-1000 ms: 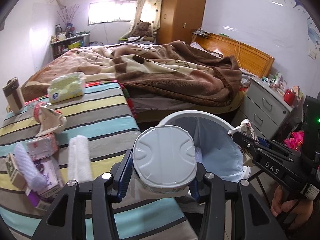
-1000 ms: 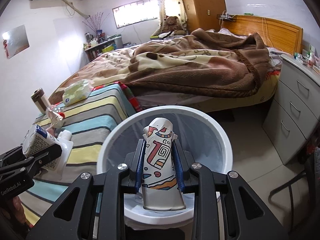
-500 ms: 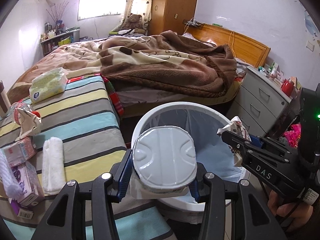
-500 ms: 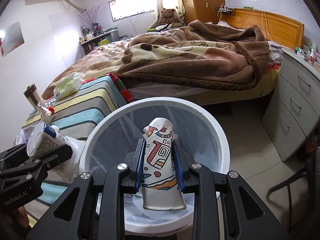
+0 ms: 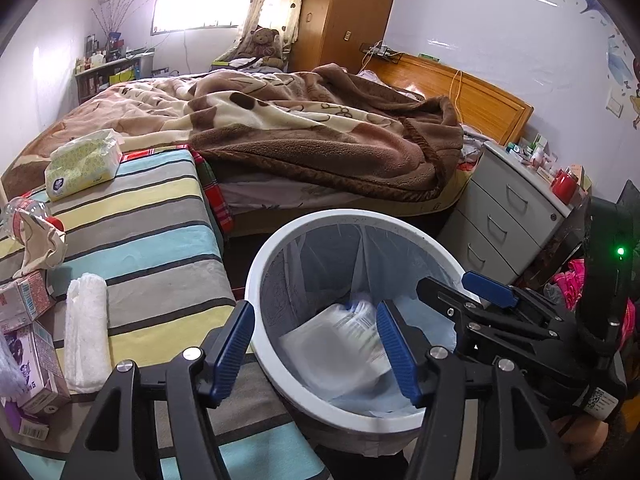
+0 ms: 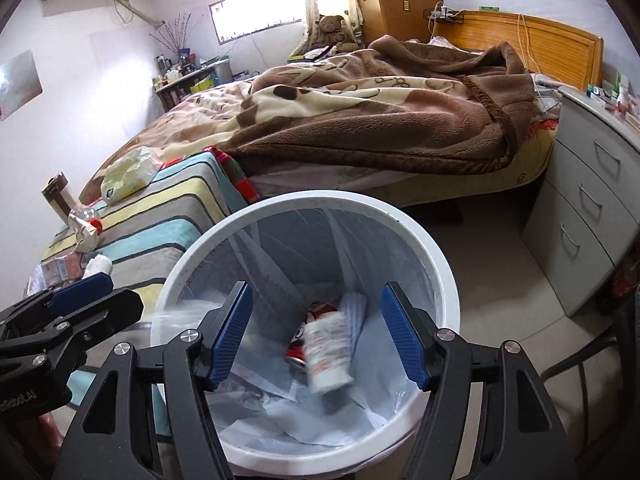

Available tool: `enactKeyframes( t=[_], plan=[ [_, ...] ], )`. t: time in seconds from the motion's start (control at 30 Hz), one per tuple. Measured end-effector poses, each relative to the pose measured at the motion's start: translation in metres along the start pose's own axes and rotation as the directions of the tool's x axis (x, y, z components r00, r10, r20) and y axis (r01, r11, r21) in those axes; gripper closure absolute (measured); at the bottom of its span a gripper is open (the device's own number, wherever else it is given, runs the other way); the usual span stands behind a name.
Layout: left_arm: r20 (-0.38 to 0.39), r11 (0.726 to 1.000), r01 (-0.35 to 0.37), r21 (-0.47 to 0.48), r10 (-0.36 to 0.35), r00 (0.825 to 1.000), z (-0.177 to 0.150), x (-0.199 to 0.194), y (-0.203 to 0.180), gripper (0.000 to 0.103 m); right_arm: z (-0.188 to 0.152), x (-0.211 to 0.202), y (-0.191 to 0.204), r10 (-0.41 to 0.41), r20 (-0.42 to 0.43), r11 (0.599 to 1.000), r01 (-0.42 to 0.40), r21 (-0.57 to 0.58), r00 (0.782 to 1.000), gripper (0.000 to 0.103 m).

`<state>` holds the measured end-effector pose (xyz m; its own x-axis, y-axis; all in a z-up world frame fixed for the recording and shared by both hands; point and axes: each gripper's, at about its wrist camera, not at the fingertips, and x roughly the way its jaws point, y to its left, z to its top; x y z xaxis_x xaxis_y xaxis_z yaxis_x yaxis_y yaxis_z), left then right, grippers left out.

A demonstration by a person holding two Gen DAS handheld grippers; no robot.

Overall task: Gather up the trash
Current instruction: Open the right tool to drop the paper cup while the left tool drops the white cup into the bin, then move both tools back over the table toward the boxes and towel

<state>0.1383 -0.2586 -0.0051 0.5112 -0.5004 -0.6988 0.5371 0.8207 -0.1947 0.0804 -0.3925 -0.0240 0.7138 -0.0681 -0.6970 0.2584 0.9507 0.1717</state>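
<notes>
Hand-held grippers, left (image 5: 316, 344) and right (image 6: 316, 338), gape above bin (image 6: 400, 216).

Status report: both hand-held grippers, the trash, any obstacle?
Left hand-held gripper open, empty. Right hand-held gripper open, empty. Cup and container inside bin. Nothing blocking.

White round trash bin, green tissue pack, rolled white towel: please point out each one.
White round trash bin (image 6: 436, 256), right wrist view, far right rim.
Green tissue pack (image 5: 82, 164), left wrist view, top face.
Rolled white towel (image 5: 86, 332), left wrist view, middle.
</notes>
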Motion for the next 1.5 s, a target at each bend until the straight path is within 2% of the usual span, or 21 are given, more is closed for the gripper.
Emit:
enactKeyframes(
  t=[0.1, 0.57, 0.9, 1.3, 1.5],
  plan=[
    [0.008, 1.000, -0.003, -0.003, 0.003, 1.000, -0.001, -0.005, 0.001, 0.036, 0.001, -0.002, 0.002, 0.000, 0.005, 1.000, 0.000, 0.004, 1.000, 0.035],
    [0.058, 0.997, -0.053, -0.054, 0.056, 0.997, -0.006, -0.046, 0.033, 0.035, 0.002, -0.015, 0.027, 0.031, 0.051, 0.999, -0.030, -0.018, 0.998, 0.035],
    [0.085, 0.989, -0.115, -0.094, 0.123, 0.989, -0.017, -0.076, 0.064, 0.035, 0.003, -0.022, 0.053, 0.074, 0.080, 0.996, -0.070, -0.050, 0.994, 0.033],
    [0.113, 0.964, -0.194, -0.182, 0.217, 0.970, -0.029, -0.110, 0.120, 0.035, 0.003, -0.021, 0.089, 0.144, 0.087, 0.988, -0.138, -0.074, 0.986, 0.030],
    [0.116, 0.940, -0.243, -0.240, 0.276, 0.954, -0.040, -0.125, 0.151, 0.035, 0.001, -0.013, 0.114, 0.184, 0.060, 0.978, -0.177, -0.109, 0.981, 0.026]
  ],
)
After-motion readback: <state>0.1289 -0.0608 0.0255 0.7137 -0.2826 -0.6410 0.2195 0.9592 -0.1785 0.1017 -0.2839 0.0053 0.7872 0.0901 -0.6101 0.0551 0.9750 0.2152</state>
